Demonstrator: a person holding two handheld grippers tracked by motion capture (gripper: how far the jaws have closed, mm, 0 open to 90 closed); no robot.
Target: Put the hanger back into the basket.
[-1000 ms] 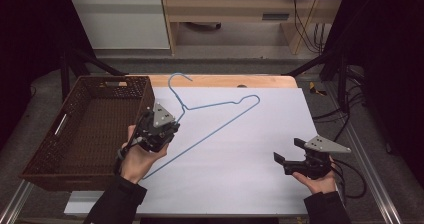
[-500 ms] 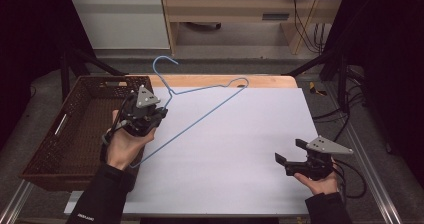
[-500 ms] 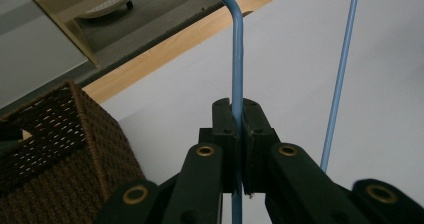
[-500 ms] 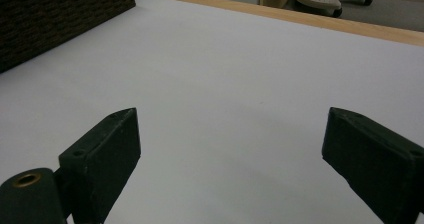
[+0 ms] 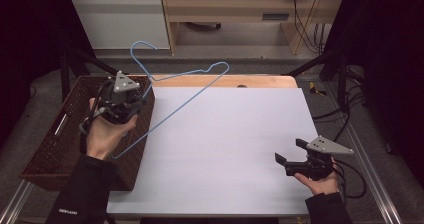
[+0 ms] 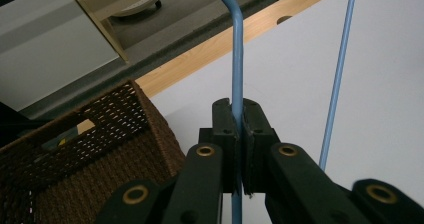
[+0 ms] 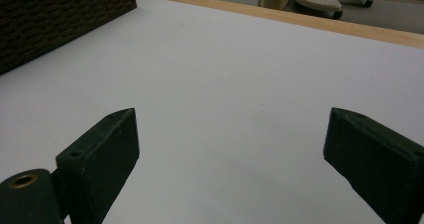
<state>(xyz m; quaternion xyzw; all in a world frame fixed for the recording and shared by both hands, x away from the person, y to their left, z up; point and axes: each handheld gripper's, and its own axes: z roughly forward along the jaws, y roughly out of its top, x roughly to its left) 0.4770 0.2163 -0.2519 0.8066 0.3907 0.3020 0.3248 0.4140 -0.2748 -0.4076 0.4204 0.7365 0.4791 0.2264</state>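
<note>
The white tabletop [image 5: 230, 149] filled the middle of the high view, bare across its centre and lower right, leaving wide room there. The brown wicker basket [image 5: 55, 144] sat at the left edge, overhanging the tabletop's side. The blue wire hanger [image 5: 185, 96] hung in the air at upper left, its hook above the basket's far corner, pinched by the clenched left gripper [image 6: 239, 134] on the neck wire. The grip was thin (one wire between flat pads), so the hanger could pivot or snag the basket rim. The right gripper [image 5: 290, 156] rested released, empty, lower right.
</note>
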